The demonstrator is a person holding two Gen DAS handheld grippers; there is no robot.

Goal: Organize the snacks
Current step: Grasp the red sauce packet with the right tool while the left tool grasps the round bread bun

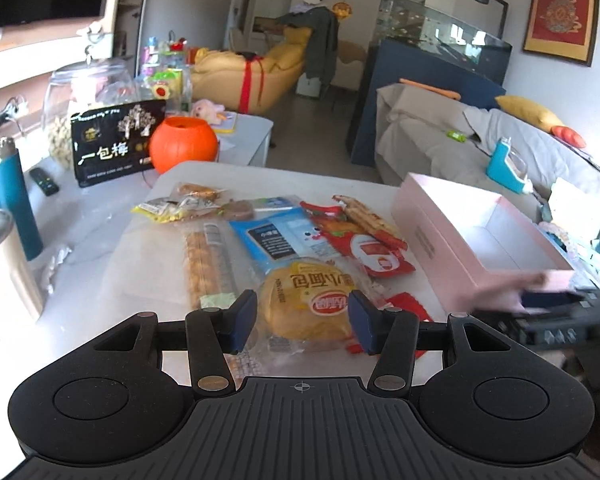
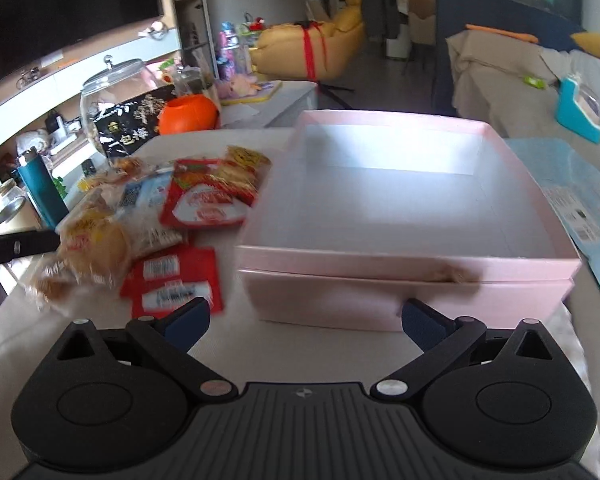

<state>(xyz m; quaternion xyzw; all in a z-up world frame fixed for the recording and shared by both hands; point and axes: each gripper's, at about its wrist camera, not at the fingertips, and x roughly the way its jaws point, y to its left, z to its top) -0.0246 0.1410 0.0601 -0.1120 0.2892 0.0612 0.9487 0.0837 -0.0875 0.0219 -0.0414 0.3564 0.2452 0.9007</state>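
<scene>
A clear packet with a yellow bread bun (image 1: 306,300) sits between the blue pads of my left gripper (image 1: 303,324), which is shut on its sides. In the right wrist view the same bun packet (image 2: 92,248) is blurred and raised a little over the snack pile. Behind it on the white table lie red packets (image 1: 376,252), a blue packet (image 1: 278,236) and a long pack of nuts (image 1: 208,264). An open, empty pink box (image 2: 380,280) stands to the right of the pile. My right gripper (image 2: 306,320) is open just in front of the box's near wall, with nothing in it.
At the table's far left stand an orange pumpkin pot (image 1: 184,144), a black gift box (image 1: 116,140), a glass jar (image 1: 84,92), a teal bottle (image 1: 10,200), a steel cup (image 1: 0,256) and a remote (image 1: 44,181). A covered sofa (image 1: 460,132) lies beyond the box.
</scene>
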